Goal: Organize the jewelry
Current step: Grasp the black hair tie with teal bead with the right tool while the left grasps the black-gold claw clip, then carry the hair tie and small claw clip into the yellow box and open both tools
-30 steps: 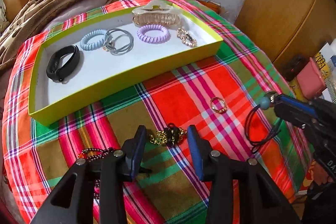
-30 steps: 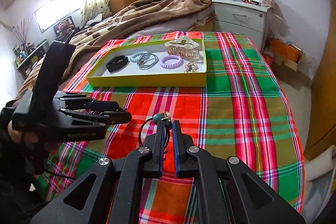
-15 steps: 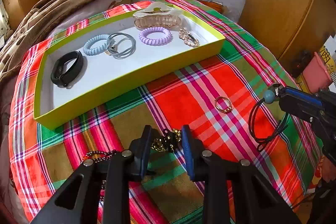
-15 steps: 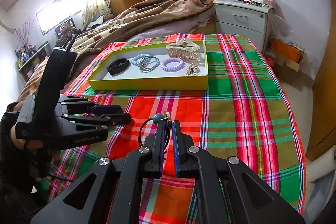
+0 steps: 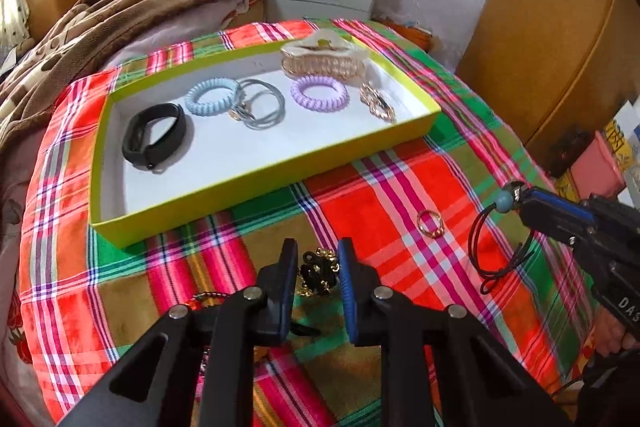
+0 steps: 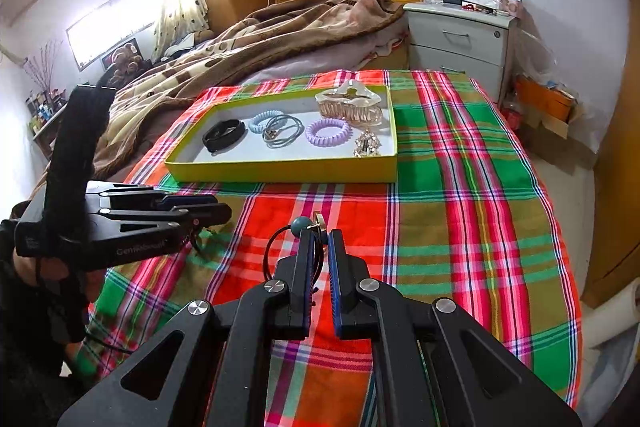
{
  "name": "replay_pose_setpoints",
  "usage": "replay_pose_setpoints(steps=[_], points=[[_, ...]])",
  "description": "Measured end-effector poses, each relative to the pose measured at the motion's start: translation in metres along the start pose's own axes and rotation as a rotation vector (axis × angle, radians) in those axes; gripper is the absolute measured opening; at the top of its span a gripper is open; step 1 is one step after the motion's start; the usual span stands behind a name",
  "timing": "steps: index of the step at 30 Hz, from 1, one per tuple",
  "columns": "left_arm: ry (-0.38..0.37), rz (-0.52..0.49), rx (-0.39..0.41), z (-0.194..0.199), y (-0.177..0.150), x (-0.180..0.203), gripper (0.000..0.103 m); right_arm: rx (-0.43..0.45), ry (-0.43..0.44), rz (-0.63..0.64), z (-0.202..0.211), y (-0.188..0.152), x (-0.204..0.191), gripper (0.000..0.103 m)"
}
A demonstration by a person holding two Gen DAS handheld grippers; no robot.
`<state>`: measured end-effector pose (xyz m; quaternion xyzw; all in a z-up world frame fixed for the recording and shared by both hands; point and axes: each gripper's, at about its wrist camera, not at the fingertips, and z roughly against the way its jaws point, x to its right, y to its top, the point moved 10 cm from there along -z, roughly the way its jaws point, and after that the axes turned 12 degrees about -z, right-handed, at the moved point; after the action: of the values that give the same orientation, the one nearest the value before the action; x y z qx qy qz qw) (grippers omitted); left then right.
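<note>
Two grippers in play, each with one piece. Nearest in the left wrist view: the left gripper, jaws closing around a black-and-gold chain piece bunched on the plaid cloth. The piece is between the pads; whether they already press on it cannot be told. A red-and-dark bead strand lies just left of it, partly under the left finger.

Right, same depth: the right gripper, jaws together and clamped on a black cord hair tie with a teal bead. The bead sits at the fingertips and the cord loop hangs clear to the left.

Mid-field: a small gold ring loose on the cloth, between the two grippers.

Far: the yellow tray holding a black band, a blue coil tie, grey ties, a lilac coil tie, a gold chain and a claw clip.

Judgement on the step in hand: finish closing on the middle of the bunch so no link trails, keep clear of the bead strand, and lift straight.

Orientation: the bunched chain shows no clear long axis. The tray's long axis runs left-near to right-far, its near wall facing the grippers.
</note>
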<state>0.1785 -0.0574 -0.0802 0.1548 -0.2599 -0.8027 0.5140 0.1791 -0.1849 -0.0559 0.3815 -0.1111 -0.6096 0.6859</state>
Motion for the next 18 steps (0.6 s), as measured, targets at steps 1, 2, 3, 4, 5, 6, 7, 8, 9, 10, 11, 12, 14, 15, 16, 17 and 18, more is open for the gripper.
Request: replay_pose_setpoints(steps=[1,2,3,4,5,6,7,8,9,10,11,12,14,15,16,17,18], points=[[0.001,0.011,0.008,0.002,0.001,-0.002,0.021,0.003,0.002,0.000,0.001,0.000,-0.001,0.007],[-0.003,0.020,0.015,0.004,0.002,-0.005,0.021,0.006,0.002,0.002,0.001,0.002,-0.002,0.007],[-0.007,0.025,0.022,0.008,0.003,-0.007,0.021,0.008,0.004,0.003,0.001,0.003,-0.004,0.007],[-0.001,0.032,0.030,0.011,0.005,-0.010,0.021,0.009,0.004,0.004,0.000,0.005,-0.005,0.007],[0.008,0.035,0.037,0.013,0.007,-0.013,0.021,0.011,0.003,0.005,0.000,0.006,-0.005,0.007],[0.014,0.035,0.045,0.016,0.009,-0.015,0.021,0.013,0.004,0.008,0.000,0.008,-0.007,0.007],[0.020,0.040,0.052,0.019,0.011,-0.018,0.021,0.013,0.005,0.009,-0.001,0.009,-0.008,0.007],[0.027,0.044,0.056,0.021,0.012,-0.021,0.021,0.014,0.007,0.010,-0.002,0.012,-0.009,0.007],[0.034,0.043,0.061,0.024,0.014,-0.023,0.021,0.017,0.008,0.012,-0.002,0.014,-0.010,0.007],[0.042,0.046,0.069,0.026,0.016,-0.026,0.021,0.020,0.009,0.014,-0.002,0.016,-0.012,0.007],[0.048,0.049,0.073,0.028,0.017,-0.028,0.021,0.022,0.008,0.015,-0.003,0.017,-0.013,0.007],[0.051,0.049,0.077,0.030,0.018,-0.030,0.021,0.025,0.008,0.018,-0.004,0.020,-0.014,0.007],[0.067,0.051,0.087,0.034,0.022,-0.034,0.021,0.032,0.006,0.022,-0.005,0.024,-0.016,0.007],[0.074,0.050,0.090,0.036,0.023,-0.037,0.021,0.035,0.004,0.024,-0.006,0.028,-0.017,0.007],[0.077,0.053,0.097,0.038,0.025,-0.039,0.021,0.039,0.002,0.026,-0.006,0.030,-0.018,0.007],[0.079,0.061,0.103,0.039,0.027,-0.043,0.021,0.043,0.002,0.025,-0.008,0.034,-0.020,0.007],[0.081,0.063,0.106,0.040,0.029,-0.046,0.021,0.046,0.004,0.025,-0.009,0.037,-0.021,0.007]])
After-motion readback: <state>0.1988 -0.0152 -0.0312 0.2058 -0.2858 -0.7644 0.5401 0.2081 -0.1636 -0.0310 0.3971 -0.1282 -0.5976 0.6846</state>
